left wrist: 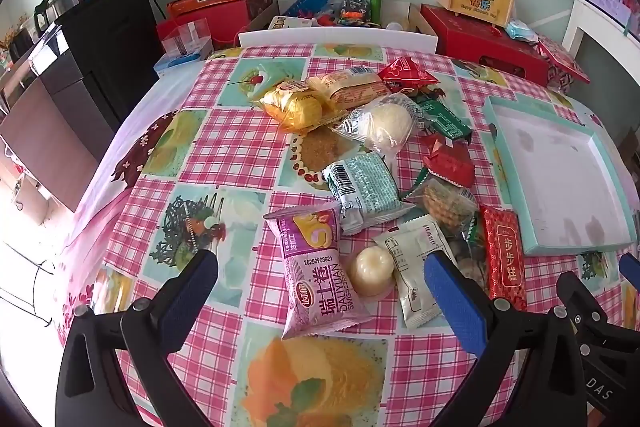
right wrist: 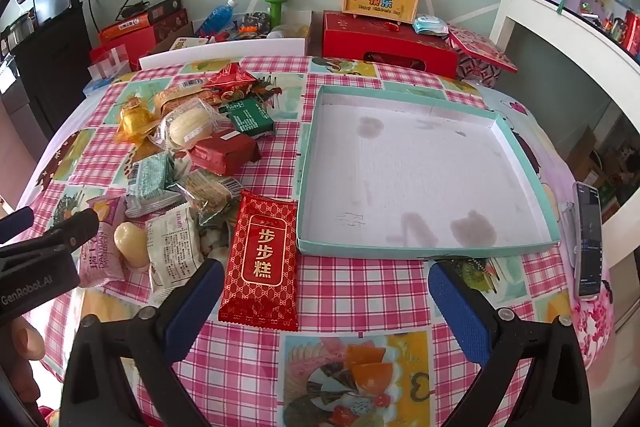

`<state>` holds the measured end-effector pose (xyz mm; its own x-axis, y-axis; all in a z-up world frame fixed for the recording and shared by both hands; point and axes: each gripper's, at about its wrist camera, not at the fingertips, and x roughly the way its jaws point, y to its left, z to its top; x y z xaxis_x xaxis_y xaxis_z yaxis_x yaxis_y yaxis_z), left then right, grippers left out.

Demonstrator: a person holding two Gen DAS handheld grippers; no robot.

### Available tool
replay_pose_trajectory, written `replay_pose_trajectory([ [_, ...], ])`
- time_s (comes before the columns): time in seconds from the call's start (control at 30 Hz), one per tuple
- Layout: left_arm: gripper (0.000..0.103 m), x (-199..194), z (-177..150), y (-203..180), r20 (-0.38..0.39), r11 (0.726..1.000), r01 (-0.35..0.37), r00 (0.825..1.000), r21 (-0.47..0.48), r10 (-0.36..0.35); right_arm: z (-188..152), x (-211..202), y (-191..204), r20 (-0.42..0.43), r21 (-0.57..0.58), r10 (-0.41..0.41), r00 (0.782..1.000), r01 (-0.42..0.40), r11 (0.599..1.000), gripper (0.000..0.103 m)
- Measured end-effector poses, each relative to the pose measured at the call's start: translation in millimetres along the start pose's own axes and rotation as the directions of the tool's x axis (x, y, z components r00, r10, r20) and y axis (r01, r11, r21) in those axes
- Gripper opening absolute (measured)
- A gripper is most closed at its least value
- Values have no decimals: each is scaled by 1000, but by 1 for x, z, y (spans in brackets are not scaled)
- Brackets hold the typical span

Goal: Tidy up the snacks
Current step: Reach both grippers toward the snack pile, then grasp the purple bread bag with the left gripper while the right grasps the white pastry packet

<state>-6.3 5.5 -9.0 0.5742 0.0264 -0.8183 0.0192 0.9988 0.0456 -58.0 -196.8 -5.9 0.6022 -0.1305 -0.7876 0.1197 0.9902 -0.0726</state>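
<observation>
Checkered tablecloth [left wrist: 224,147]: pink swiss-roll packet [left wrist: 316,271] between spread left gripper [left wrist: 320,287] jaws; right gripper [right wrist: 326,291] spread, red cake packet [right wrist: 262,259] just inside left jaw.

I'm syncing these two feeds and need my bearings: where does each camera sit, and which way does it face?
Left wrist: on the left gripper, above the table's near edge, facing the snack pile, with the pink Swiss roll packet between its open blue fingers; the right gripper shows at right.
Right wrist: on the right gripper, facing the empty teal tray; open fingers, the left gripper at left.
Shared: the red packet, the tray, the snack pile, the checked tablecloth.
</observation>
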Motion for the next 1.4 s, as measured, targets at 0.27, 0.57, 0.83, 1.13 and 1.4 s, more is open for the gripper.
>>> replay_pose_trajectory([
  [0.27,103,3,1,0,-16,1000,2,1000,-6,-2,0,0,1,-1,1,0,1000,0,1000,103],
  [0.57,103,10,4,9,-61,998,36,997,-43,-38,0,2,2,-10,-4,13,1000,-13,1000,103],
  [0.83,103,27,17,37,-157,989,75,983,-125,-94,8,6,24,-38,-57,97,995,-99,993,103],
  [1.13,92,57,15,40,-255,985,65,961,-160,-105,12,35,72,-124,-125,198,972,-214,969,93],
  [1.4,77,76,13,39,-293,979,82,947,-184,-135,9,62,95,-213,-134,259,942,-291,947,81],
])
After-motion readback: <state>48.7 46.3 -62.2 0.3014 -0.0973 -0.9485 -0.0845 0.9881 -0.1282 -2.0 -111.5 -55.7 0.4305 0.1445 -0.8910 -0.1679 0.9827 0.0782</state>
